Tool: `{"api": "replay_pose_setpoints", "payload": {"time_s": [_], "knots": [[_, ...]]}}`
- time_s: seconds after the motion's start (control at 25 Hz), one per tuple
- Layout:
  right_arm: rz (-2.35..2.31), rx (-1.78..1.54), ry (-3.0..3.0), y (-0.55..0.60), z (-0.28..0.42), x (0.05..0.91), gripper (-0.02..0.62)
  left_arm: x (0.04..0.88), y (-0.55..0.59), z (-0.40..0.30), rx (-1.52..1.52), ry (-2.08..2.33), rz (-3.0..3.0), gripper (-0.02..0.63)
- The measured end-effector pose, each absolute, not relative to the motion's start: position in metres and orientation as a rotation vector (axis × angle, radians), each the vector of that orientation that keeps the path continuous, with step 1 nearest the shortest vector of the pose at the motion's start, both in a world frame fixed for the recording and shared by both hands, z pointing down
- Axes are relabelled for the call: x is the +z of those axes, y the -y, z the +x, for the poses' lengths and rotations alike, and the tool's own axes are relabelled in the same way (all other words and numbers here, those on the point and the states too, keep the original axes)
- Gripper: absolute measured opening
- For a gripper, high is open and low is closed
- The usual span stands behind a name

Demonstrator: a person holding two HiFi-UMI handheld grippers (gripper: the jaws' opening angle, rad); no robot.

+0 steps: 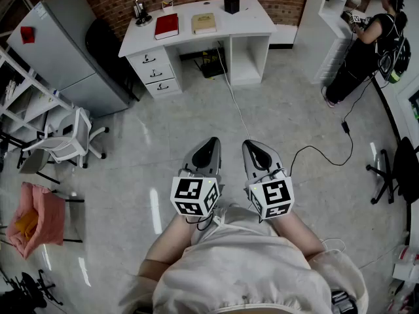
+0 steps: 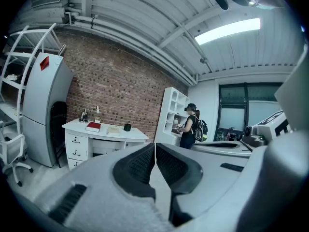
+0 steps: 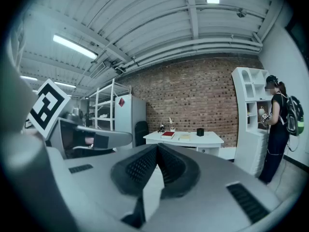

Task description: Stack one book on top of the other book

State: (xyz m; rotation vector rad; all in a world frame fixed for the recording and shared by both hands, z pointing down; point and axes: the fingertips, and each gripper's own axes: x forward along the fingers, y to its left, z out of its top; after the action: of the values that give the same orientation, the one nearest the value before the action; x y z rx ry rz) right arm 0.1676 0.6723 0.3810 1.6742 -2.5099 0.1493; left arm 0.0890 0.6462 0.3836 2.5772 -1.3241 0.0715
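A red book (image 1: 166,25) and a tan book (image 1: 204,23) lie side by side on the white desk (image 1: 255,23) far across the room. Both show small in the left gripper view as red book (image 2: 93,126) and tan book (image 2: 114,129), and in the right gripper view as red book (image 3: 168,134) and tan book (image 3: 184,136). My left gripper (image 1: 211,142) and right gripper (image 1: 250,145) hang close to my body over the floor, side by side. Both are shut with nothing between the jaws. They point toward the desk.
A black cup (image 1: 231,5) and a small desk lamp (image 1: 142,13) stand on the desk. A grey cabinet (image 1: 65,48) and a white chair (image 1: 65,139) are at the left. A person (image 1: 366,44) stands at white shelves on the right. A cable (image 1: 314,150) runs over the floor.
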Motion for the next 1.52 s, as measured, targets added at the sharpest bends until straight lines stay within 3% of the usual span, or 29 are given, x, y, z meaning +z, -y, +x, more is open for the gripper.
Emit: {"api": "replay_pose_setpoints", "payload": {"time_s": [0.88, 1.52], "knots": [[1.739, 0.327, 2.452, -0.667, 0.195, 0.410, 0.028, 0.411, -0.642, 0.093, 0.080, 1.332, 2.472, 0.021], [1.842, 0.390, 2.340, -0.524, 0.188, 0.418, 0.028, 0.415, -0.485, 0.084, 0.106, 1.223, 2.563, 0.021]]}}
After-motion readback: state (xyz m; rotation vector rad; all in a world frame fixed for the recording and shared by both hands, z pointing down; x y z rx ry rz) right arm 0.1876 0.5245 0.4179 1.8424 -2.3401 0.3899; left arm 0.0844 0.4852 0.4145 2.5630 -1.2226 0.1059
